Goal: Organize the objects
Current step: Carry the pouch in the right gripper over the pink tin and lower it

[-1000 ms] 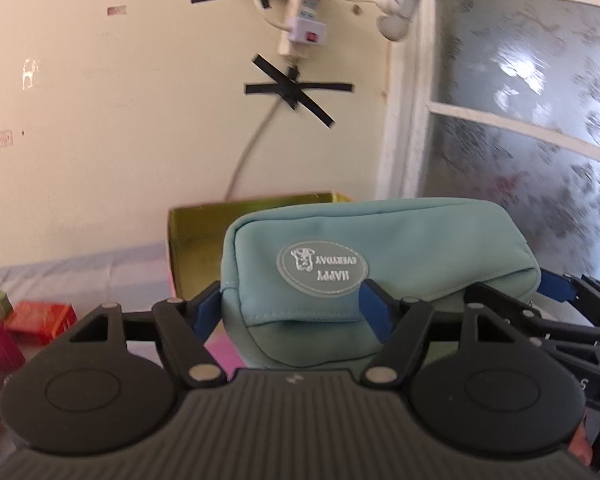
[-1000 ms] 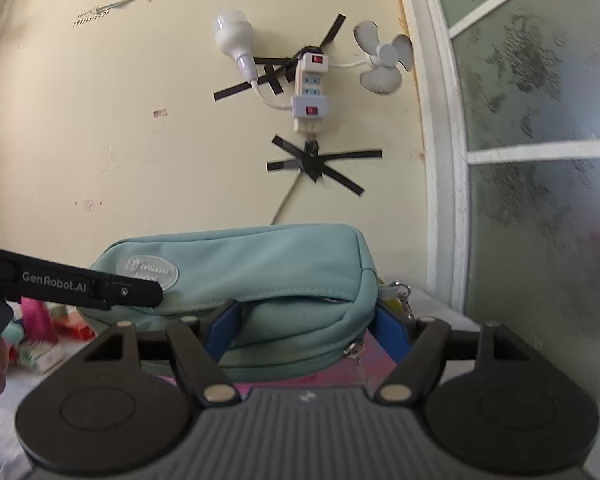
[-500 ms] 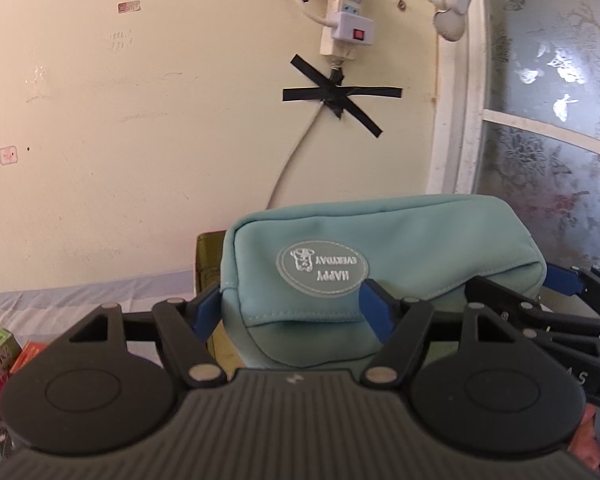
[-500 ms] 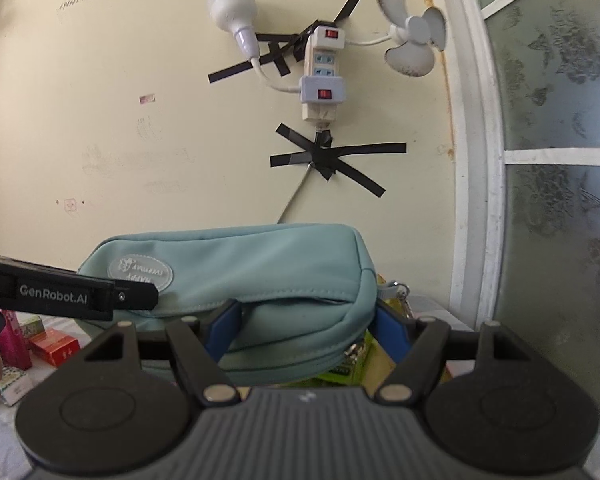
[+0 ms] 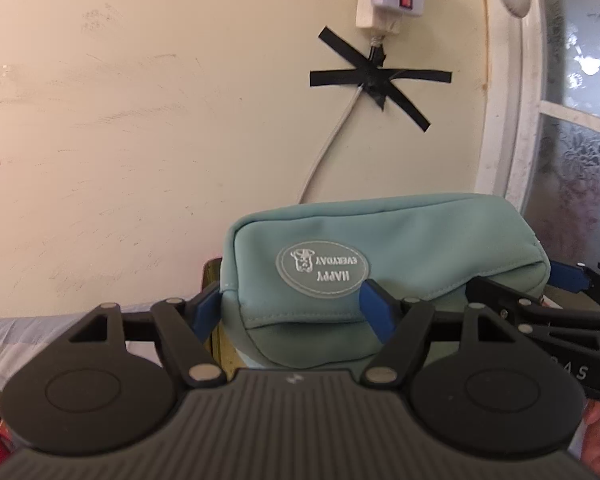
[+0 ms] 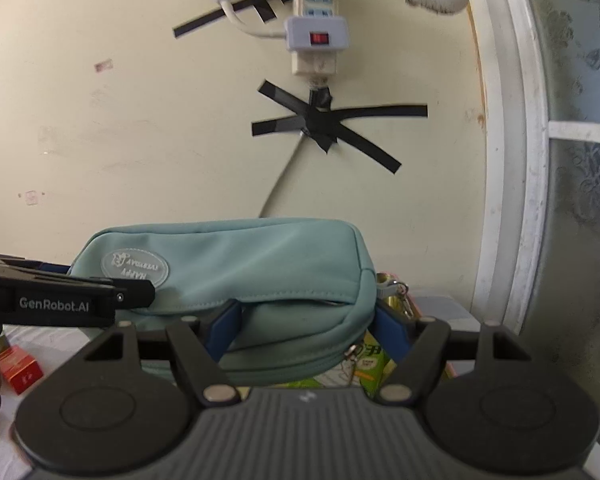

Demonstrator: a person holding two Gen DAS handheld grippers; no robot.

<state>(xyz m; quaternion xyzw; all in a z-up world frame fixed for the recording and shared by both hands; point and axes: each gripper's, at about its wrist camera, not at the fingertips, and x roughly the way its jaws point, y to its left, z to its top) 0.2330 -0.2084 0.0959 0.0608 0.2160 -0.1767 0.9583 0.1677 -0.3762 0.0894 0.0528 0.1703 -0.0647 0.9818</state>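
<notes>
Only the right view shows the zipper pulls (image 6: 396, 292). Both the left gripper (image 5: 290, 312) and right gripper (image 6: 306, 324) clamp the teal pouch (image 5: 380, 256), held crosswise with its logo upside down.

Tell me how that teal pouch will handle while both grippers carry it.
The teal pouch is probably soft: its fabric creases where the right gripper pinches it. It looks padded, so likely to sag without the left gripper at the other end. Its metal zipper pull hangs loose and may swing.
</notes>
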